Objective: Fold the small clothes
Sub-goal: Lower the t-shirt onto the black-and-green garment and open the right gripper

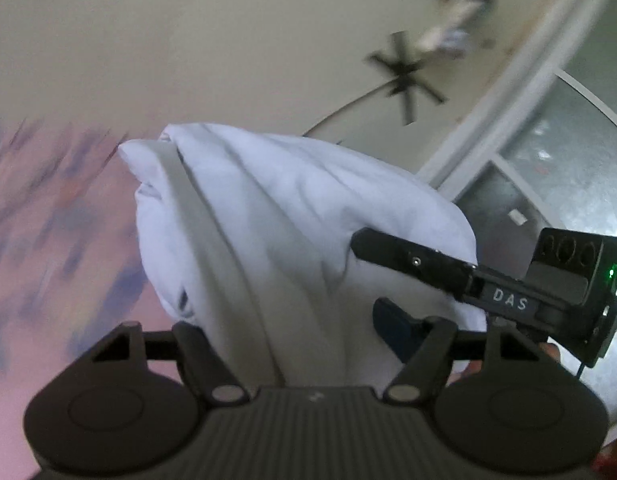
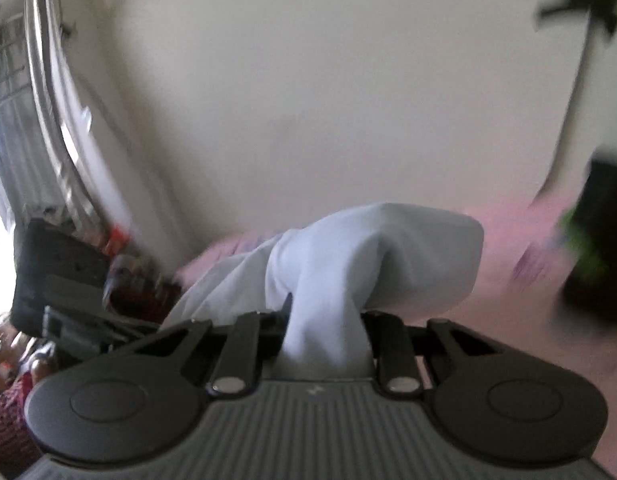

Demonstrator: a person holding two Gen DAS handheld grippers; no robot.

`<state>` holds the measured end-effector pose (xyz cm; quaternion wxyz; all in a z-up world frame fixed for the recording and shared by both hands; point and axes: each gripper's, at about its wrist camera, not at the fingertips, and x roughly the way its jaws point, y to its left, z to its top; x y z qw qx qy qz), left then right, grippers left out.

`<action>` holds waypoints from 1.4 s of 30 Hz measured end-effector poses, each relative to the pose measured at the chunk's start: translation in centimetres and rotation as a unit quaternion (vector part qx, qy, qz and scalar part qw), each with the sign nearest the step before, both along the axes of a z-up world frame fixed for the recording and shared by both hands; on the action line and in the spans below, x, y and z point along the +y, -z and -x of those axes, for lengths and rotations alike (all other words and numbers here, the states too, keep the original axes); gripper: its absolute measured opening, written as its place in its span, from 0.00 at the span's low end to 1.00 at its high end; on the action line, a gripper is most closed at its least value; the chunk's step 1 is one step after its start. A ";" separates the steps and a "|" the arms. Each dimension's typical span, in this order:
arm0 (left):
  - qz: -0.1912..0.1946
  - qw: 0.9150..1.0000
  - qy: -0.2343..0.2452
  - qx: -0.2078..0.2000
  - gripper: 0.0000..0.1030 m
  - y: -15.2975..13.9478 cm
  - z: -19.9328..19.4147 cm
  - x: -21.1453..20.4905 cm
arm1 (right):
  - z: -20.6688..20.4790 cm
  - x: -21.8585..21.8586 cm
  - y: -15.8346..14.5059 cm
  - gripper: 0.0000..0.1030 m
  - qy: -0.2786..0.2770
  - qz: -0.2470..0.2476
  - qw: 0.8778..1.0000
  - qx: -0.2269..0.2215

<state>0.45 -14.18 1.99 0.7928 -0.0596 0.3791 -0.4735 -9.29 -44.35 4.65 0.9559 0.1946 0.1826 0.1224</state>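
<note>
Both sets of jaws have white cloth bunched between them. On my right gripper (image 2: 326, 320) the linkage arms sit close together and pinch a narrow neck of the white garment (image 2: 372, 256), which balloons out beyond the jaws toward twelve and one o'clock. On my left gripper (image 1: 308, 320) the jaws stand wider, and the white garment (image 1: 268, 216) fills the gap between them, but the fingertips are buried under the fabric, so I cannot tell whether the pads press it. From the left wrist view I see the right gripper's black finger (image 1: 408, 260) lying against the cloth at about three o'clock. Behind the garment a pink patterned bedsheet (image 1: 48, 220) spreads toward nine o'clock, blurred. A pale wall (image 2: 308, 100) fills the upper half of the right wrist view.
</note>
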 end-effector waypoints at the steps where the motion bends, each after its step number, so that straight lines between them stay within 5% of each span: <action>1: 0.003 1.000 0.008 -0.016 0.70 -1.4 -0.6 -2.2 | 0.1 -2.0 -1.3 0.15 0.022 0.008 1.000 -0.019; 5: 0.022 0.998 0.008 -0.060 0.99 -5.3 -3.5 -11.9 | -0.2 -9.6 -3.5 0.16 0.122 0.014 0.991 -0.059; 8: -0.001 0.997 -0.017 -0.081 1.00 -4.8 -5.5 -18.0 | -1.3 -15.5 -1.5 0.18 0.215 0.017 0.976 -0.033; 11: -0.043 0.997 -0.046 -0.034 0.99 -1.2 -7.4 -21.5 | -3.8 -20.0 3.3 0.23 0.295 0.014 0.952 0.081; 13: -0.062 0.997 -0.052 0.001 0.95 1.4 -7.9 -22.0 | -3.9 -20.8 5.7 0.29 0.299 0.006 0.950 0.089; 15: -0.073 0.996 -0.053 0.008 0.95 2.9 -7.6 -21.6 | -3.2 -20.5 5.9 0.34 0.297 0.001 0.952 0.076; 18: -0.081 0.995 -0.058 0.014 0.95 3.6 -6.7 -20.0 | -2.6 -19.4 5.3 0.62 0.300 0.008 0.951 0.072; 24: -0.069 0.995 -0.062 -0.039 1.00 2.7 -1.9 -14.0 | 3.3 -14.9 4.5 0.62 0.351 0.031 0.934 0.053; 34: -0.147 0.974 -0.116 -0.124 1.00 5.2 6.3 -5.6 | 12.3 -1.8 9.2 0.62 0.302 -0.050 0.947 0.093; 42: -0.169 0.958 -0.157 -0.171 1.00 6.2 10.1 -1.0 | 15.2 4.5 9.4 0.63 0.323 -0.029 0.942 0.091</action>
